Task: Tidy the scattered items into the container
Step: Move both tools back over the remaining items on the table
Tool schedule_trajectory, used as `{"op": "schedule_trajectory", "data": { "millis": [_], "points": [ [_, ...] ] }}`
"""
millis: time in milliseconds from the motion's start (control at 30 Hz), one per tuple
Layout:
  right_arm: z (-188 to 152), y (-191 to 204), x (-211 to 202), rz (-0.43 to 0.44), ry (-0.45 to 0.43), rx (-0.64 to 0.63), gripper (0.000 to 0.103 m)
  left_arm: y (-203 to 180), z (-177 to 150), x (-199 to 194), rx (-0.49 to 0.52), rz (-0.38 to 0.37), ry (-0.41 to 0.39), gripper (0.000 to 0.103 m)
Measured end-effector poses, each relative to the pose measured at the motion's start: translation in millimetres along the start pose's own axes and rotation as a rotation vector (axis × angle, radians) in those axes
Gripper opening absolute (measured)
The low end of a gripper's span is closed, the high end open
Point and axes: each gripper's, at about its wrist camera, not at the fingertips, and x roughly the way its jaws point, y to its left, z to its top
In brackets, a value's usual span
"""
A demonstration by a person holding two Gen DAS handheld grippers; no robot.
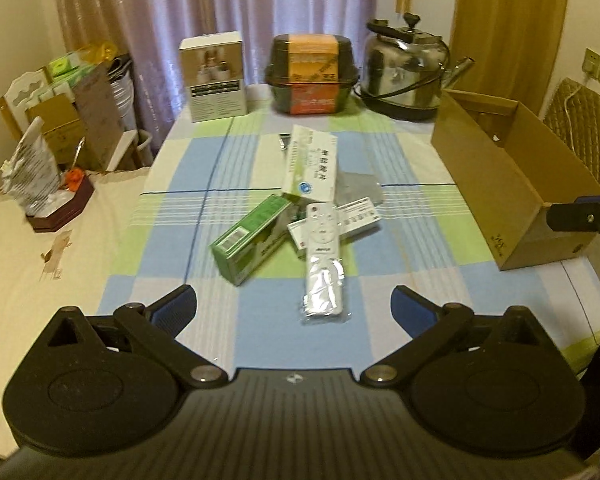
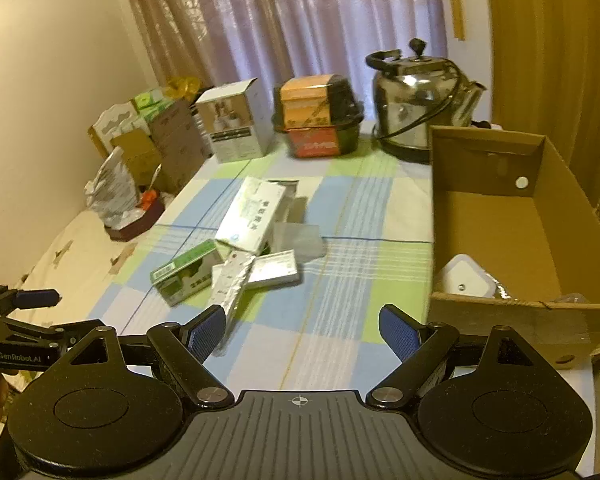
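A loose pile lies mid-table: a white remote in plastic wrap, a green box, a long white medicine box, a flat packet and a clear bag. The open cardboard box stands at the right and holds a white square item. My left gripper is open, just short of the remote's near end. My right gripper is open above the cloth, between the pile and the cardboard box.
Along the table's far edge stand a white carton, a dark lidded container with an orange label and a steel kettle. Boxes and bags crowd the bed at left. The left gripper shows at the right wrist view's left edge.
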Motion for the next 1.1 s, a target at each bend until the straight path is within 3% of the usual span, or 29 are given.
{"op": "schedule_trajectory", "data": {
  "millis": [1100],
  "points": [
    [-8.8, 43.7, 43.5, 0.026, 0.099, -0.06, 0.089, 25.4, -6.2, 9.5, 0.011, 0.0, 0.016, 0.102]
  ]
}}
